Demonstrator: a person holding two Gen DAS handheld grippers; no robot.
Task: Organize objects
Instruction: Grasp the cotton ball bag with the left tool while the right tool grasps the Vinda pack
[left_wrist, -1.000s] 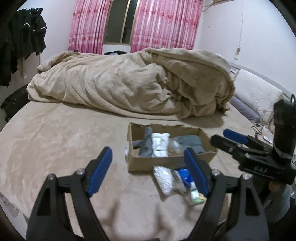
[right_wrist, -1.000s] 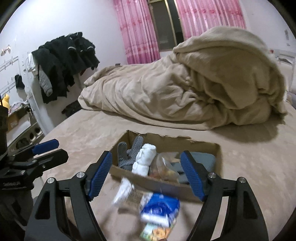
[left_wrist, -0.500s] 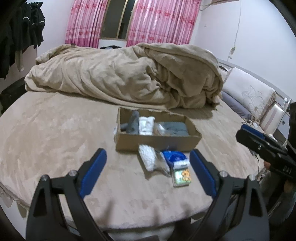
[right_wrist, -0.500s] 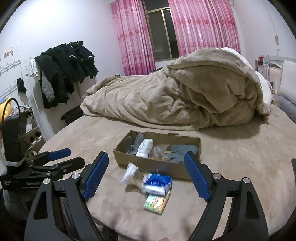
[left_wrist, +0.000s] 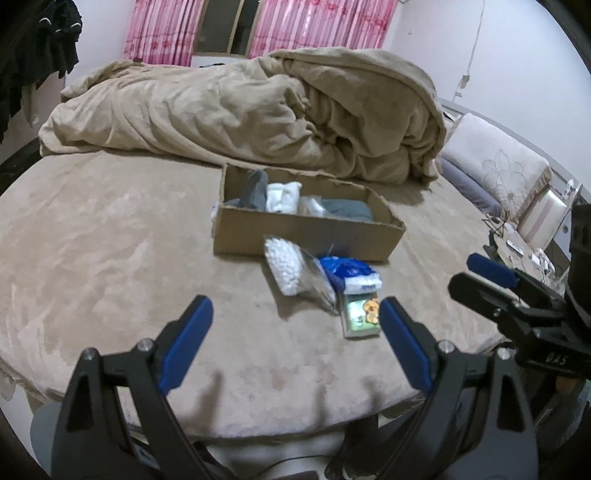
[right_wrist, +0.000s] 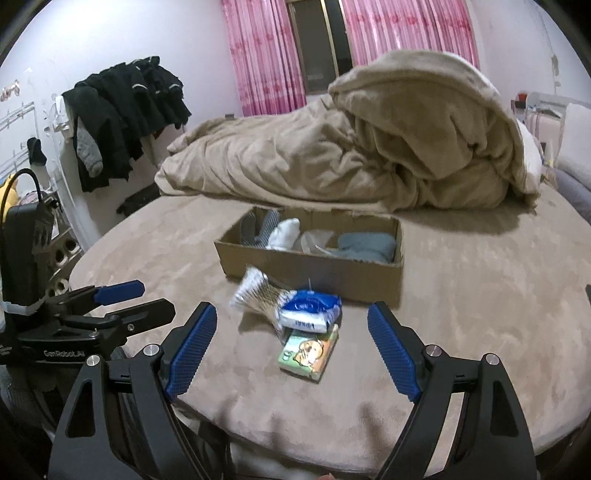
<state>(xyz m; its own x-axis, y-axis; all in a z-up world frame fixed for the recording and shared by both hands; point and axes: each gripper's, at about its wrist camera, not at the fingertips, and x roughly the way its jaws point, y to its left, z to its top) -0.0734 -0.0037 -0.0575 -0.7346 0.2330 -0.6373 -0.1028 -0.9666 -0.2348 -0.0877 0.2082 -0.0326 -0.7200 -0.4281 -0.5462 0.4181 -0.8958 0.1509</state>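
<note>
While both our left gripper (left_wrist: 295, 343) and right gripper (right_wrist: 291, 350) hang wide apart and empty, three light packets lie just before the cardboard box (right_wrist: 314, 271): a crinkly clear bag (left_wrist: 286, 267), a soft blue pack (right_wrist: 310, 310), a stiffer green packet (right_wrist: 308, 354). We'd pinch each across its middle.

Bed (right_wrist: 461, 295) near edge: bare strip in front of both gripper mouths, nothing between the pads. Mid-bed, cardboard box (right_wrist: 314, 271) blocks the centre line; three packets touch its near wall: cotton-ball bag (right_wrist: 255, 290), blue pack (right_wrist: 310, 308), green card (right_wrist: 308, 352). Left and right of the box the surface is open. Far edge walled off by heaped duvet (right_wrist: 351, 155).
</note>
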